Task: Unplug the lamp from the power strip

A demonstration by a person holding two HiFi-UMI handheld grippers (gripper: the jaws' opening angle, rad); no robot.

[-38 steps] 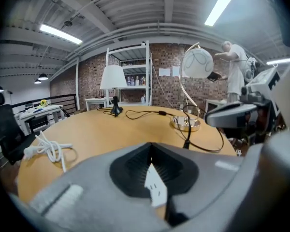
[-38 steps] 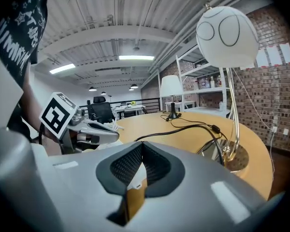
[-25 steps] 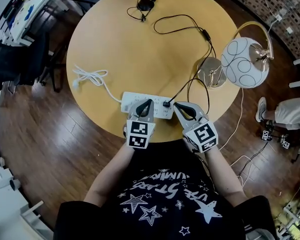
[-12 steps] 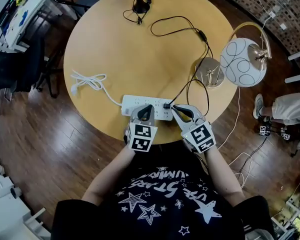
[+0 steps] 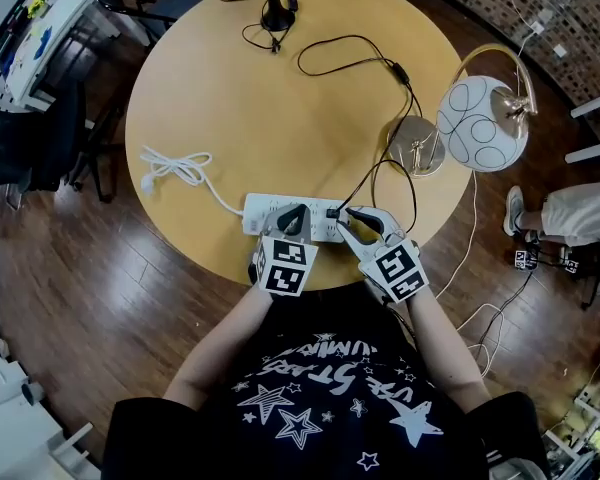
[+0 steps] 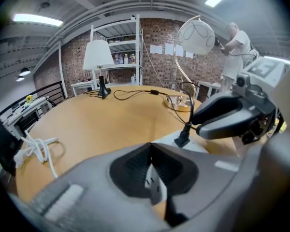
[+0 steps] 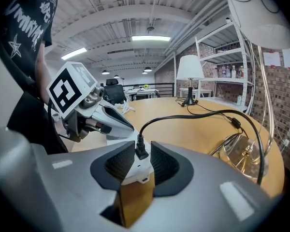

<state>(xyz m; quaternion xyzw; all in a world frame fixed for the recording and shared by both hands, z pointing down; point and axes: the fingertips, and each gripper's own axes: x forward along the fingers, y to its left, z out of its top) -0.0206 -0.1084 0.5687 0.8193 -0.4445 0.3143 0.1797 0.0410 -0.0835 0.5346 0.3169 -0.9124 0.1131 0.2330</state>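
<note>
Right gripper (image 7: 142,151), jaws opening, straddles the black plug (image 7: 141,152) seated in the white power strip (image 5: 270,208) near the table (image 5: 280,98) edge, while the left gripper (image 6: 150,151), jaws together, sits over the strip just beside it.

White power strip (image 5: 265,208), blk plug (image 5: 333,212), tan wood table (image 5: 280,98); lamp globe (image 5: 482,125) white w/ thin blk rings.

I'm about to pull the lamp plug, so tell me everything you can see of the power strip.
The power strip is a long white plastic bar lying flat near the table's front edge. Its white cord trails left into a coil. A black plug stands in its right end, between the opening right tongs. The shut left tongs sit over its middle.
</note>
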